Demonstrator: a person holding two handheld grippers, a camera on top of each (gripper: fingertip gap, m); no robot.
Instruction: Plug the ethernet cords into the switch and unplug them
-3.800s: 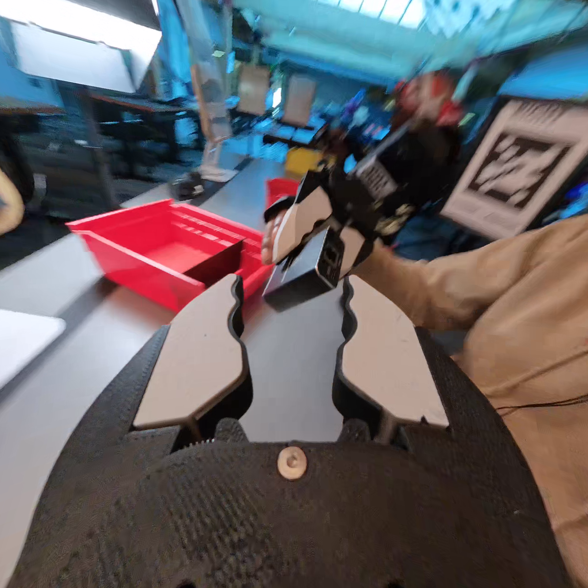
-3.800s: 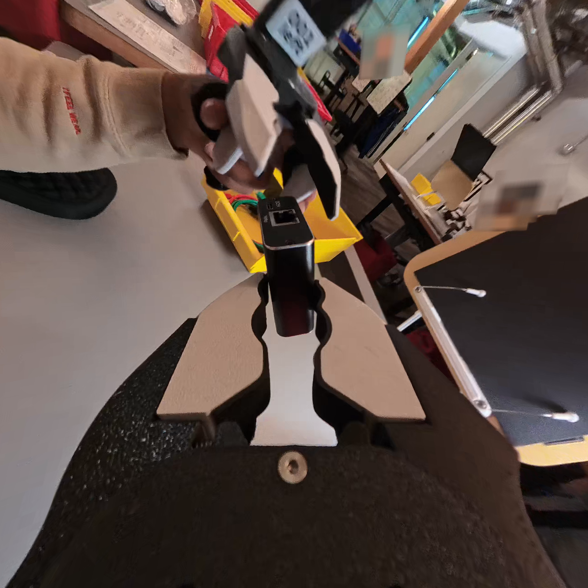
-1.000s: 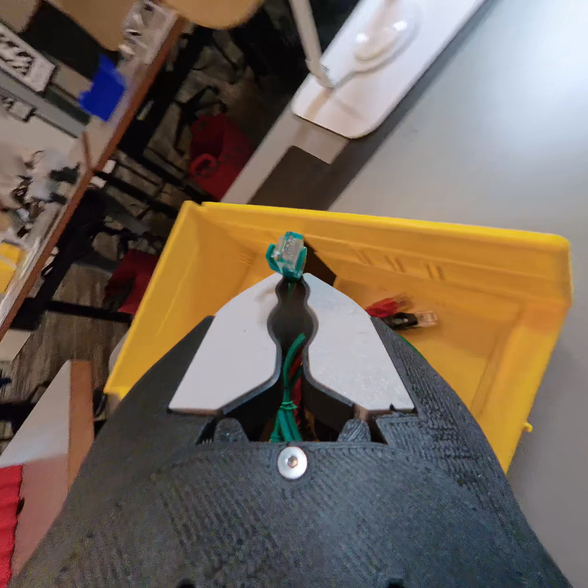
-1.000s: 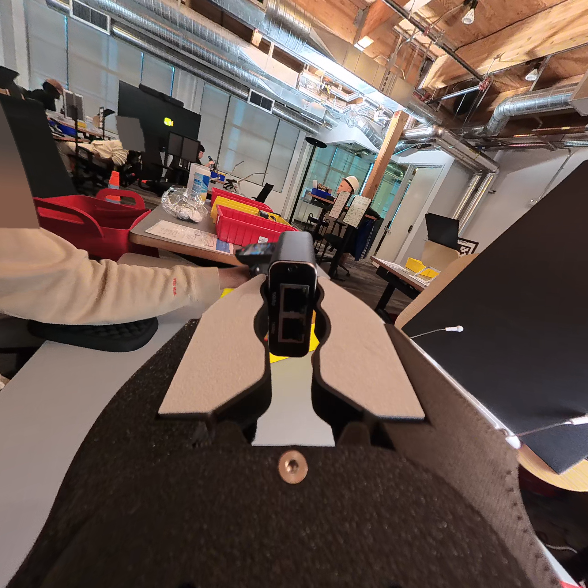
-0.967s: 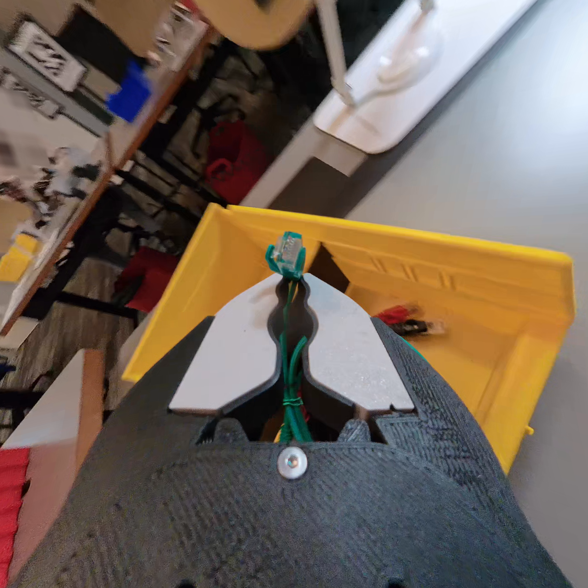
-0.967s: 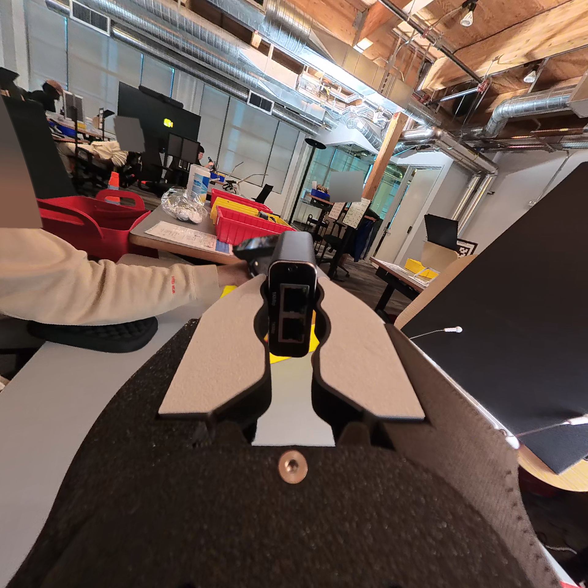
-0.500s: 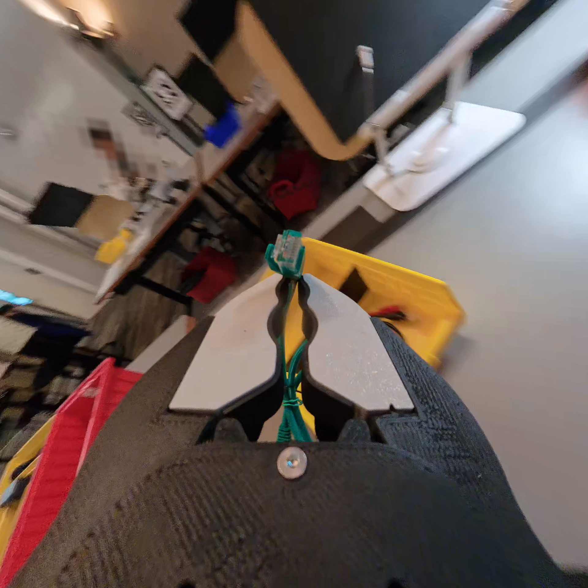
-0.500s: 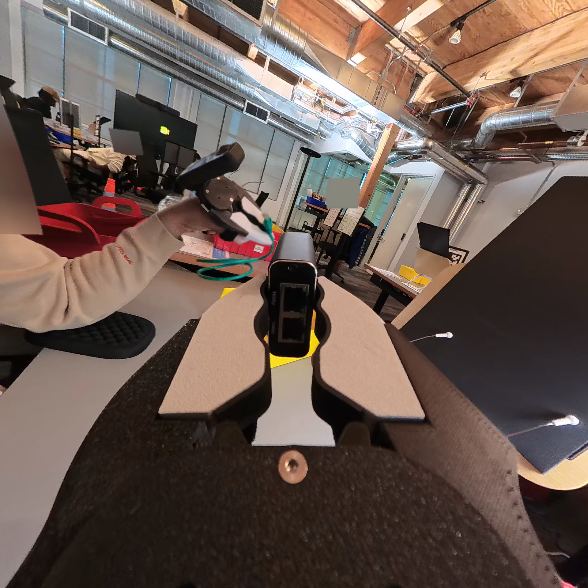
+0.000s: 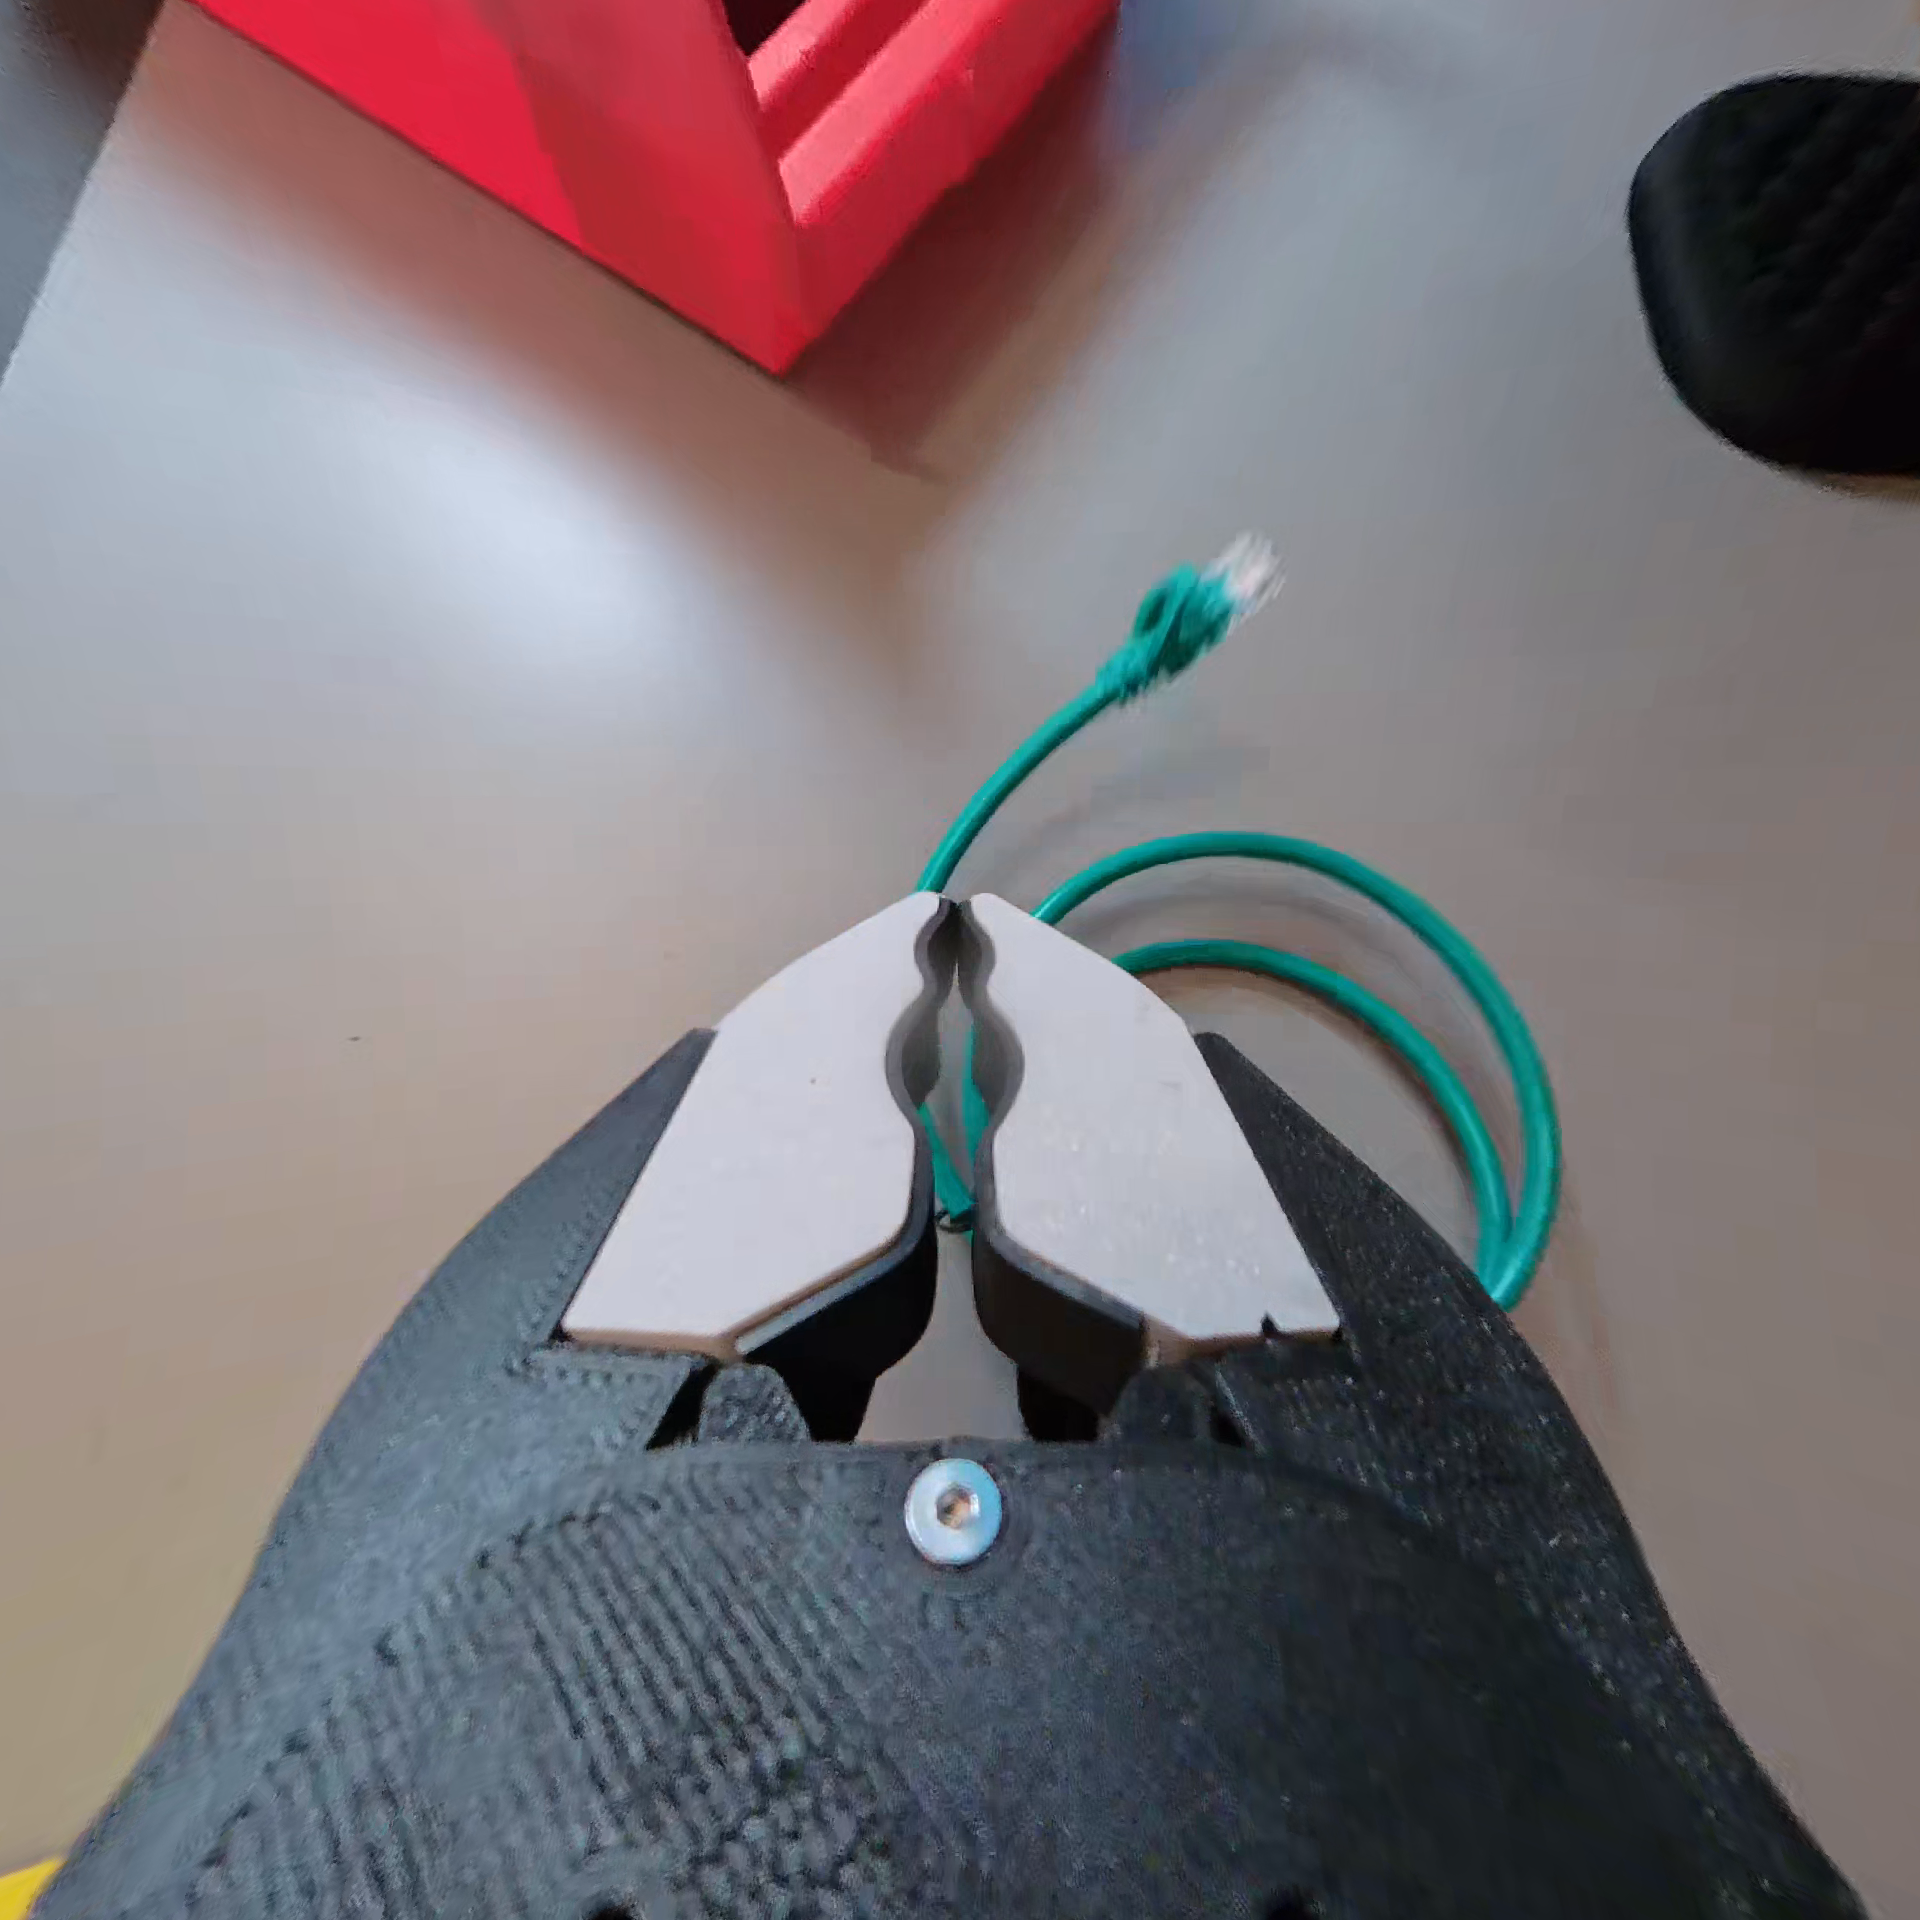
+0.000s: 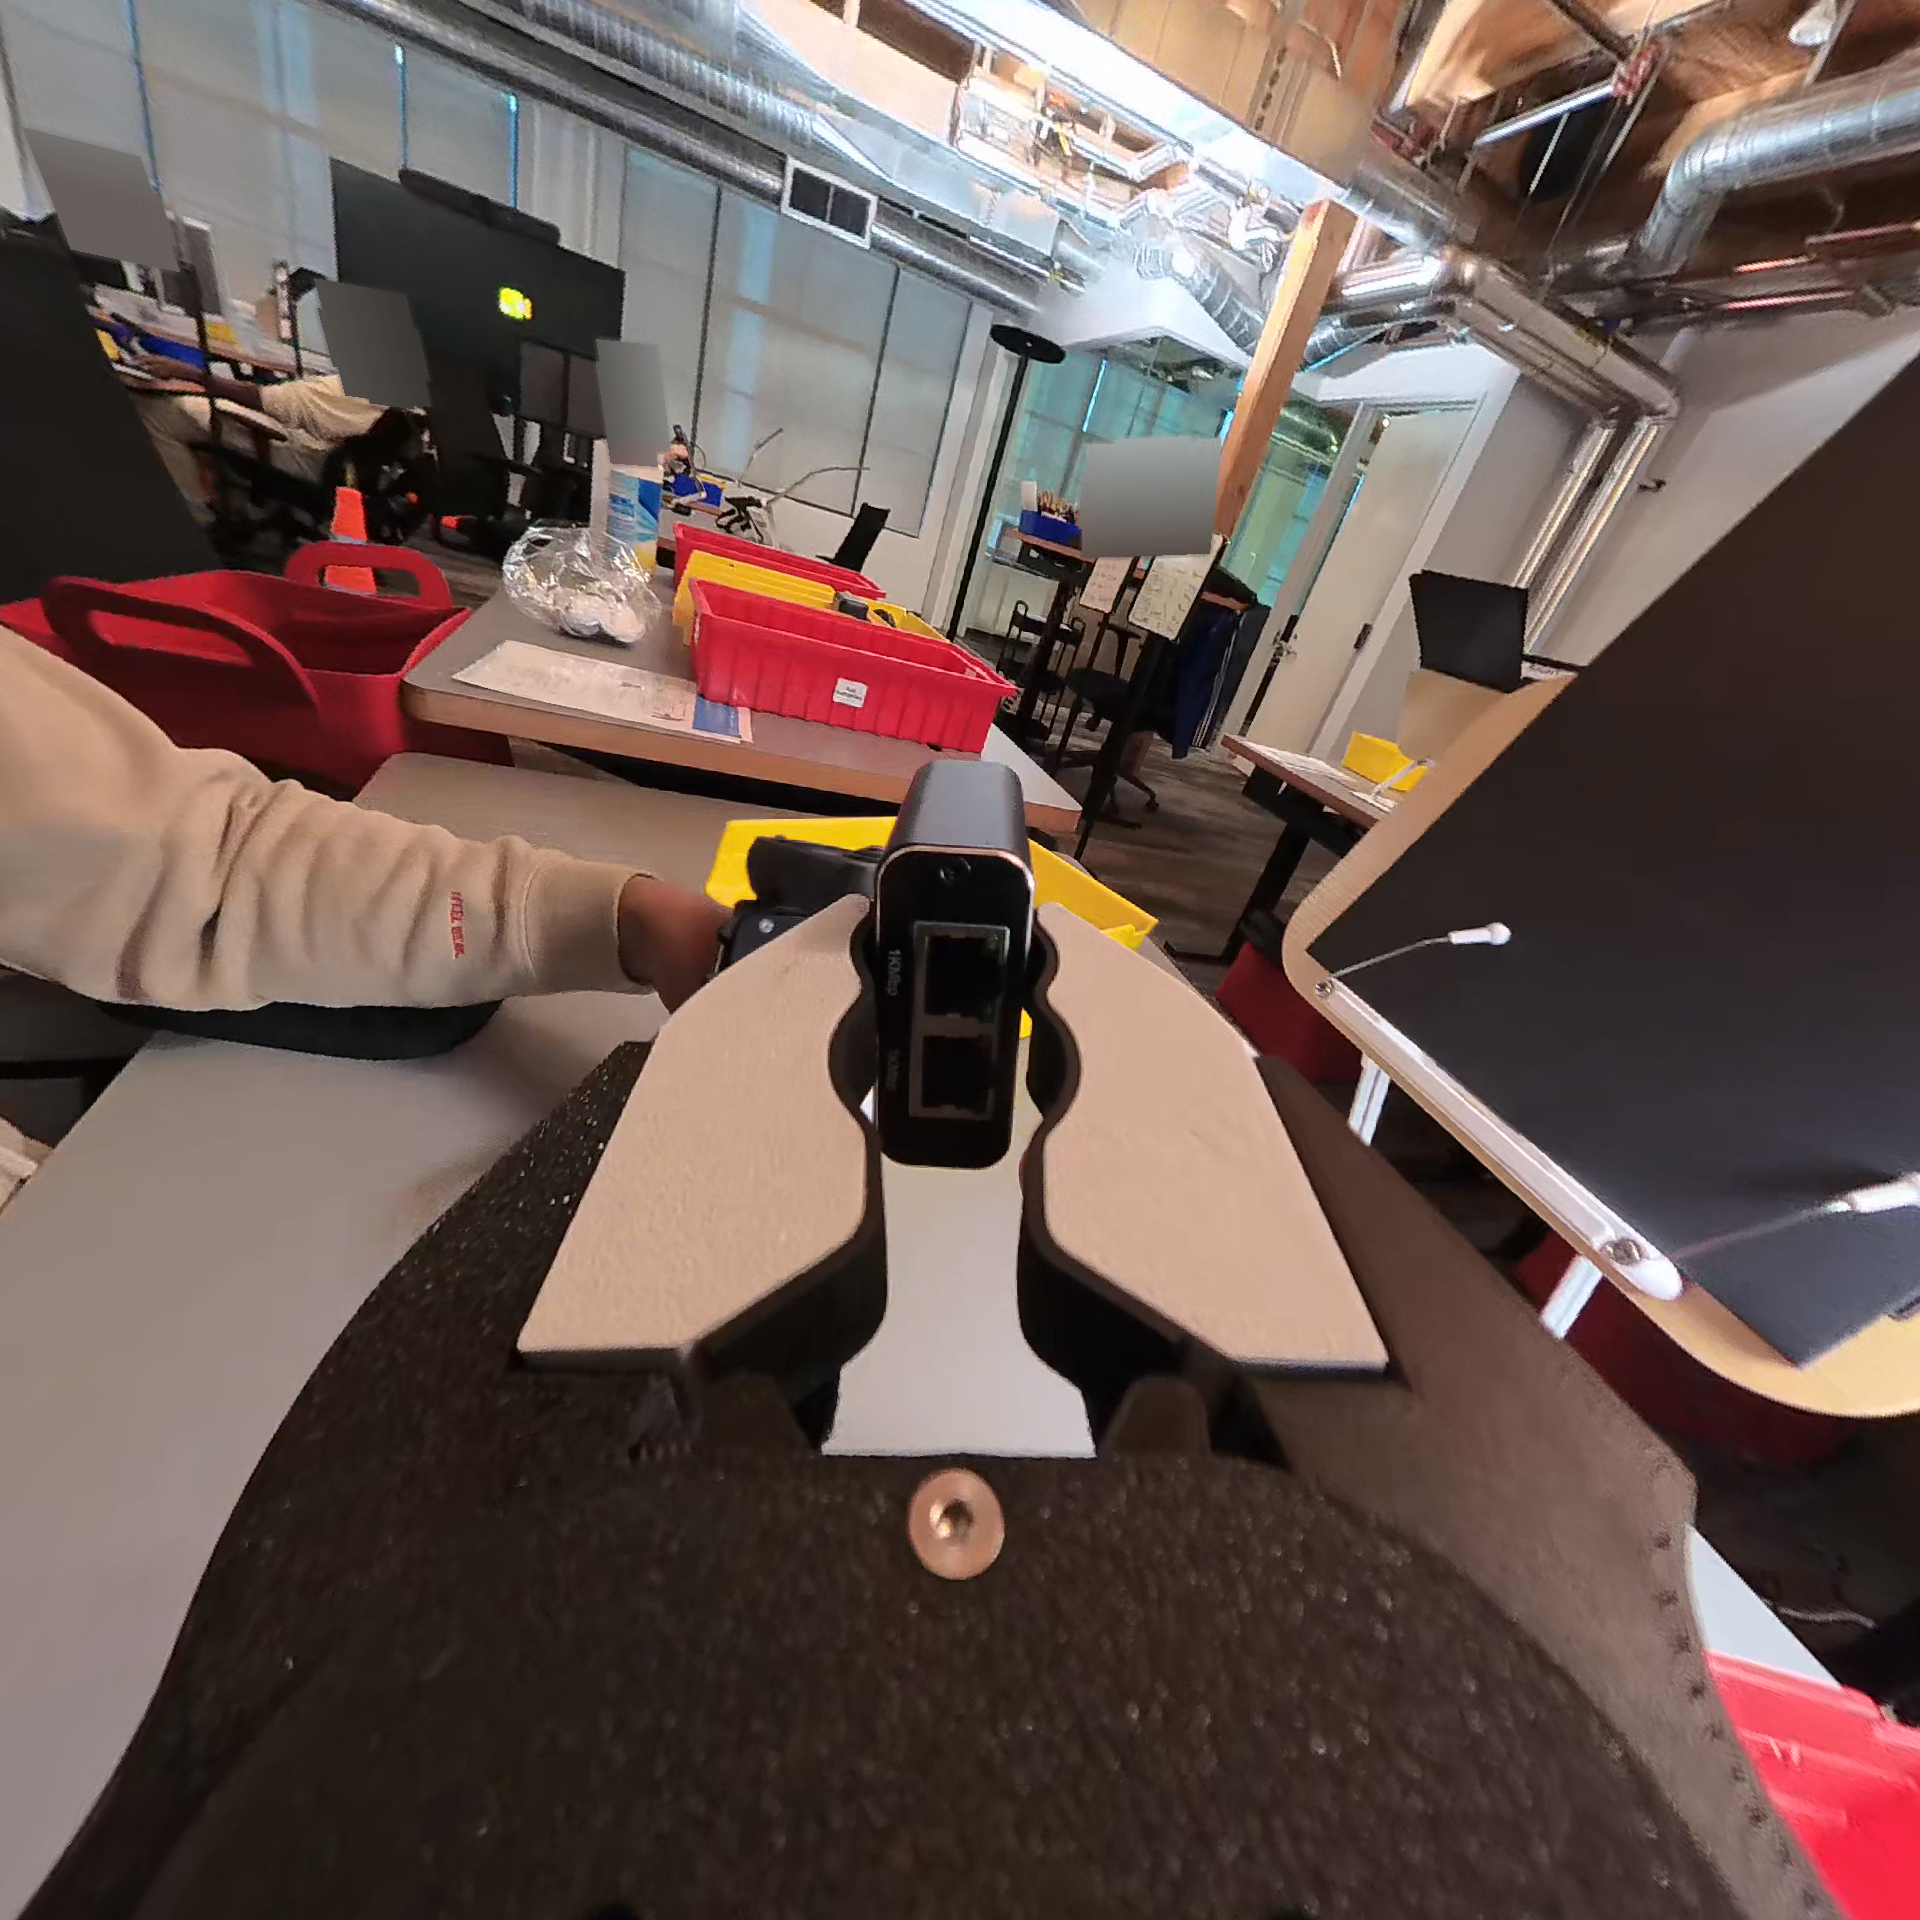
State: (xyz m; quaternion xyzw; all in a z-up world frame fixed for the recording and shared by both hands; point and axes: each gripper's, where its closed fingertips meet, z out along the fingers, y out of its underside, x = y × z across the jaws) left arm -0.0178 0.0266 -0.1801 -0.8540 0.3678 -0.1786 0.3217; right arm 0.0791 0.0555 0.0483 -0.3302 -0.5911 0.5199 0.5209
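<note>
Each hand-held gripper (image 9: 954, 914) (image 10: 952, 940) has a black textured printed body, two flat grey scalloped fingers (image 9: 790, 1122) and one silver screw (image 9: 954, 1524). A beige sleeve (image 10: 260, 883) bears small red lettering.

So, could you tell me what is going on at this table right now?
A person is working with a handheld tool in each hand. The right tool grips a small black ethernet switch, both ports empty. The left tool is shut on a green ethernet cord, pinching it along its length above the grey table; its plug dangles loose beyond the tips. Nothing is plugged in yet.
</note>
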